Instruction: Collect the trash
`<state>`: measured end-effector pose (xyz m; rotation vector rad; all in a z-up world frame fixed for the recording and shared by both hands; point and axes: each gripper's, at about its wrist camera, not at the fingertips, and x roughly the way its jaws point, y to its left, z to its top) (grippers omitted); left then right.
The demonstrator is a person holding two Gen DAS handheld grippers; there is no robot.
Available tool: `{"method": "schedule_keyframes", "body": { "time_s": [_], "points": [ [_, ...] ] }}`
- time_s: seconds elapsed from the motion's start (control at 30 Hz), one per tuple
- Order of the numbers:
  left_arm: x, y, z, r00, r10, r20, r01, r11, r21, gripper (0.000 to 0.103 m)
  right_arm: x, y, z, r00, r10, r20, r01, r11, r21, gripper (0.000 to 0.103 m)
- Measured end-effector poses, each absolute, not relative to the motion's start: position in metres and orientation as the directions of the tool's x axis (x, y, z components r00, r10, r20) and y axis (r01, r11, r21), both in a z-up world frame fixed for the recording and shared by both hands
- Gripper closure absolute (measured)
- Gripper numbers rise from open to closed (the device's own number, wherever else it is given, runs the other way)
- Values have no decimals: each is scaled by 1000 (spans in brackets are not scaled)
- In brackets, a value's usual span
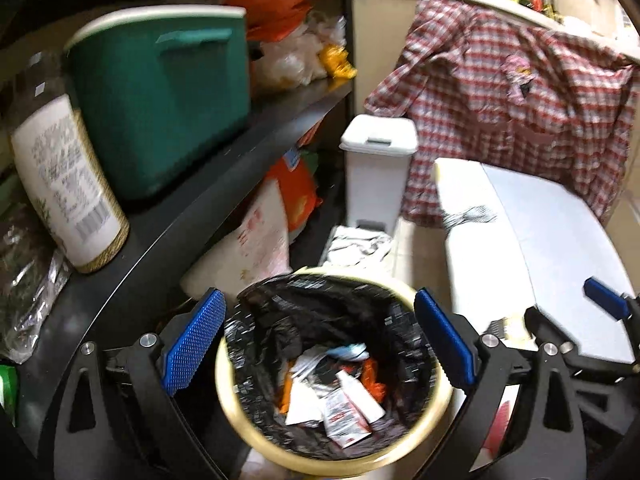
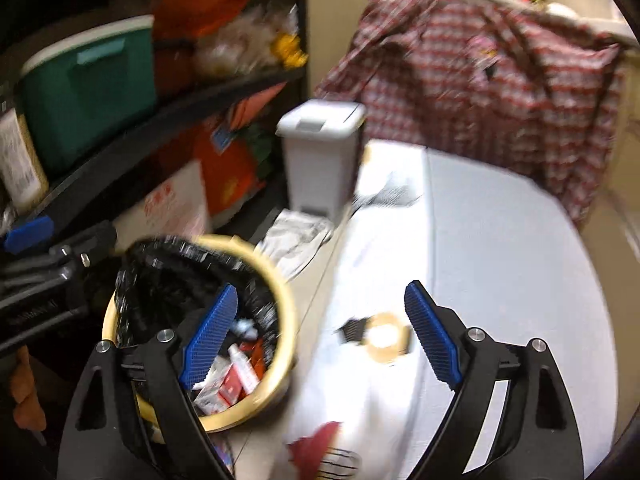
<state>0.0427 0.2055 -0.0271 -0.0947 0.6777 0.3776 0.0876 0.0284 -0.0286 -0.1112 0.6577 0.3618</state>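
Both jaws spread and empty: left hand-held gripper [image 1: 318, 344] hangs over the round yellow-rimmed, black-lined trash bin [image 1: 430, 396]; right hand-held gripper [image 2: 320, 340] over the white tabletop [image 2: 500, 248].

The bin [image 1: 329, 364] mouth lies open from above under the left gripper [image 1: 320, 344], whose jaws stand wide and hold nothing; wrappers [image 1: 340, 396] fill only the bottom. To its left the shelf edge [image 1: 208, 168] crowds close, with a bottle [image 1: 68, 184] and a green box [image 1: 160, 100] standing near that edge. Behind the bin a white pedal bin [image 1: 376, 172] and crumpled paper [image 1: 356, 244] narrow the floor gap. On the right the table [image 2: 500, 240] edge runs just beside the bin. The right gripper [image 2: 316, 340], jaws wide, spans that edge. A tape roll [image 2: 386, 334], seemingly, and a red scrap [image 2: 316, 448] lie near the table's near edge; the far side is bare up to the plaid cloth [image 2: 460, 80].
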Motion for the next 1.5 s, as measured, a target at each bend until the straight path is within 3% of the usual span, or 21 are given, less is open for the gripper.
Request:
{"method": "schedule_keyframes", "body": {
  "time_s": [0.27, 0.53, 0.83, 1.5],
  "points": [
    [51, 129, 15, 820, 212, -532, -234, 972, 26, 8, 64, -51, 17, 848, 209, -487, -236, 972, 7, 13],
    [66, 55, 20, 897, 76, -436, -74, 997, 21, 8, 53, -120, 19, 919, 90, -385, -103, 995, -14, 5],
    [82, 13, 6, 912, 21, -409, -8, 999, 34, 7, 57, -154, 6, 922, 10, -387, -16, 1000, -12, 5],
    [90, 19, 3, 910, 36, -412, -28, 999, 26, 7, 63, -156, 2, 916, 9, -400, -16, 1000, -15, 5]
  ]
}}
